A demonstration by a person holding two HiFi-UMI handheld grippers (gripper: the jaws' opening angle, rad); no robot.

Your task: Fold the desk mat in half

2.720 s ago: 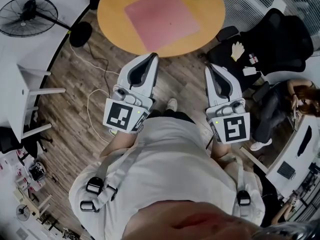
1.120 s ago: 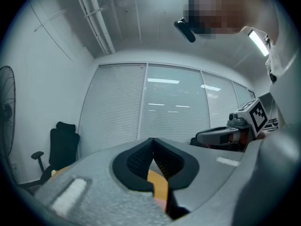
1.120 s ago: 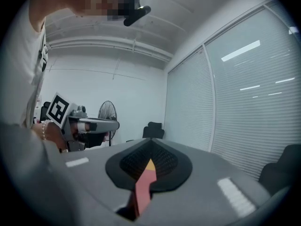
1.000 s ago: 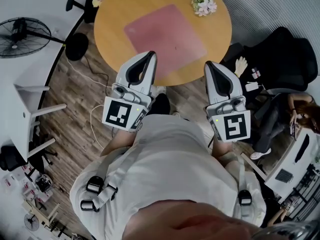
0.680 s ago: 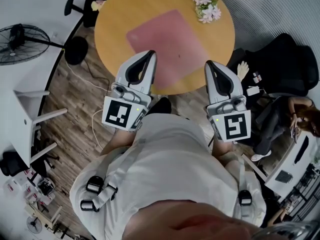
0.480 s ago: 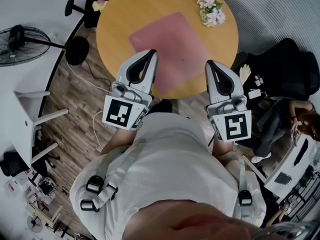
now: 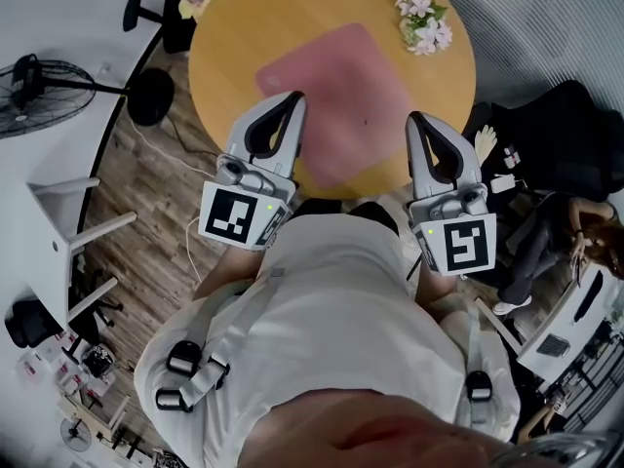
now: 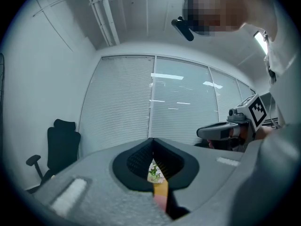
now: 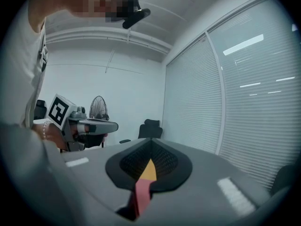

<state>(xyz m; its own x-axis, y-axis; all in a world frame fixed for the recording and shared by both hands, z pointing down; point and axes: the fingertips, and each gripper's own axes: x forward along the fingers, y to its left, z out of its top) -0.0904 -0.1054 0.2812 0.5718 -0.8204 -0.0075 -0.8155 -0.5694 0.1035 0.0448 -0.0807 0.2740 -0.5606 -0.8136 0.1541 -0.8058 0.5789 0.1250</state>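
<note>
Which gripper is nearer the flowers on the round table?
Right: the right gripper is directly below the flowers in the head view; the left gripper is farther left.

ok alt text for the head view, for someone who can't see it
From above, a person points the left gripper and right gripper, both shut and empty, toward a round wooden table where a pink desk mat lies unfolded. Flowers sit near its far right edge.

The right gripper [image 9: 151, 141] is seen at lower centre, its jaws closed tip to tip on nothing. Below the tips, an orange table [image 9: 149, 170] and the pink desk mat [image 9: 140, 193] are glimpsed. The left gripper [image 9: 113, 125] is seen at mid left.
</note>
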